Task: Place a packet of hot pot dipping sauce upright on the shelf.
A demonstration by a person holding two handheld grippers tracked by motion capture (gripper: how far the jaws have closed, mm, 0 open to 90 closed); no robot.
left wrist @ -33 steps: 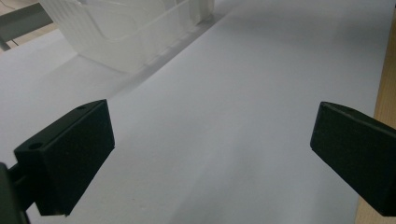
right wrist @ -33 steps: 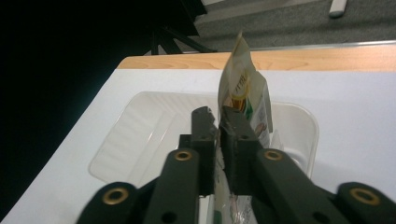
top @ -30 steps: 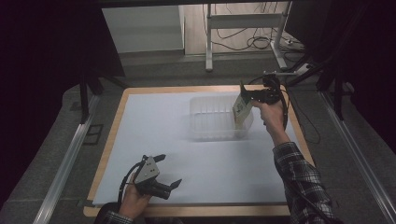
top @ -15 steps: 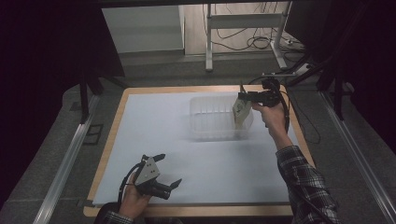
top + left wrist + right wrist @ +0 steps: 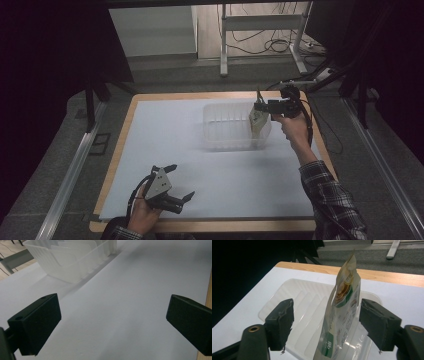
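- Near the tabletop's front edge, we hold the left gripper with fingers spread, nothing between them.
- The pouch stands upright at the clear bin's right end, toward the far right corner.
- Our right gripper's fingers, having just been opening, flank the pouch without touching it.

table: a wooden-edged table is sitting under a white sheet that is covering nearly all of its top.
floor: grey carpet is lying around it, with metal rails running along both sides.
far end: a grey metal frame is standing on a pale floor among loose cables.
light: the surroundings are fading into darkness, possibly black curtains.
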